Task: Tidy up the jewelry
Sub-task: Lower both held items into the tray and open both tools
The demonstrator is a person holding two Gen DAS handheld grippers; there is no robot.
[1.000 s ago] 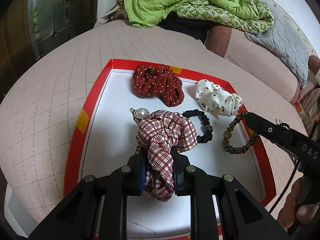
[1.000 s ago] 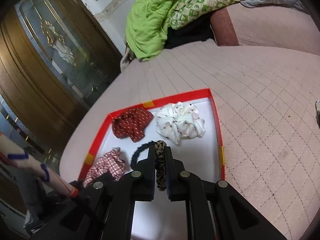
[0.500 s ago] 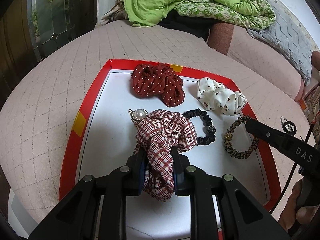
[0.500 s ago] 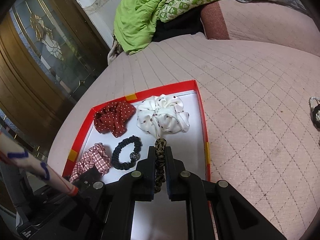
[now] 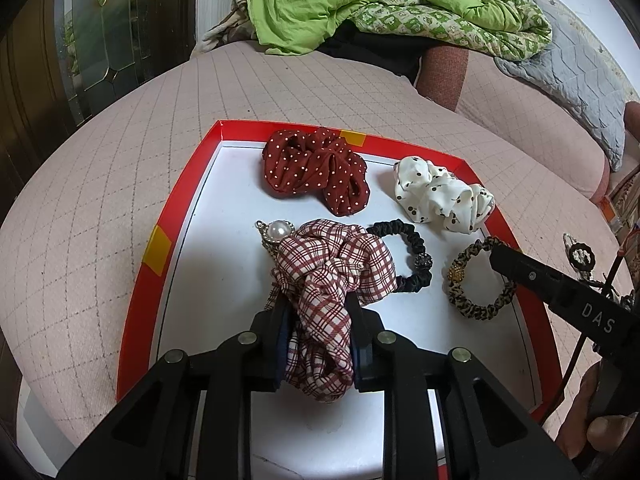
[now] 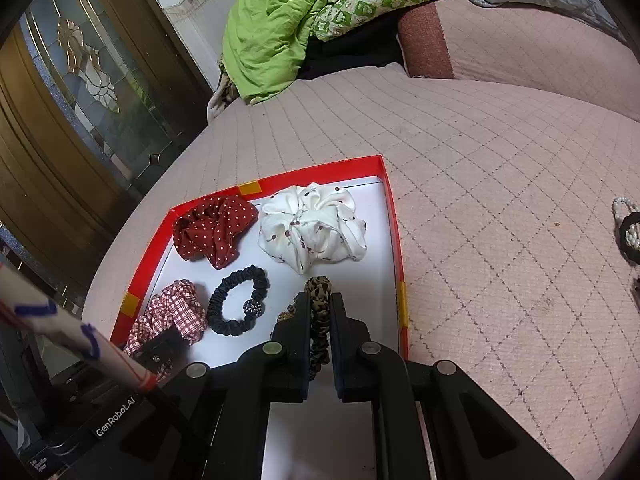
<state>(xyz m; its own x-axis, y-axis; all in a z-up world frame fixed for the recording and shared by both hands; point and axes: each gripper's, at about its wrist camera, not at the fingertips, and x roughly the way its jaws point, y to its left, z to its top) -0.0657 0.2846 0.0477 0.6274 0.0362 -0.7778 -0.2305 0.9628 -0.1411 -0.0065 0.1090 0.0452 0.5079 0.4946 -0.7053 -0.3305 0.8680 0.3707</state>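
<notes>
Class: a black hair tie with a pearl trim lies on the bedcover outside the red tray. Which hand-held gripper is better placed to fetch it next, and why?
Probably right. The right hand-held gripper is nearer the pearl-trimmed tie; it must first release the leopard tie.

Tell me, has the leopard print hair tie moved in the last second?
Yes. The leopard hair tie, clamped in the right gripper, has slid slightly away from the white scrunchie, toward the red tray's near edge.
</notes>
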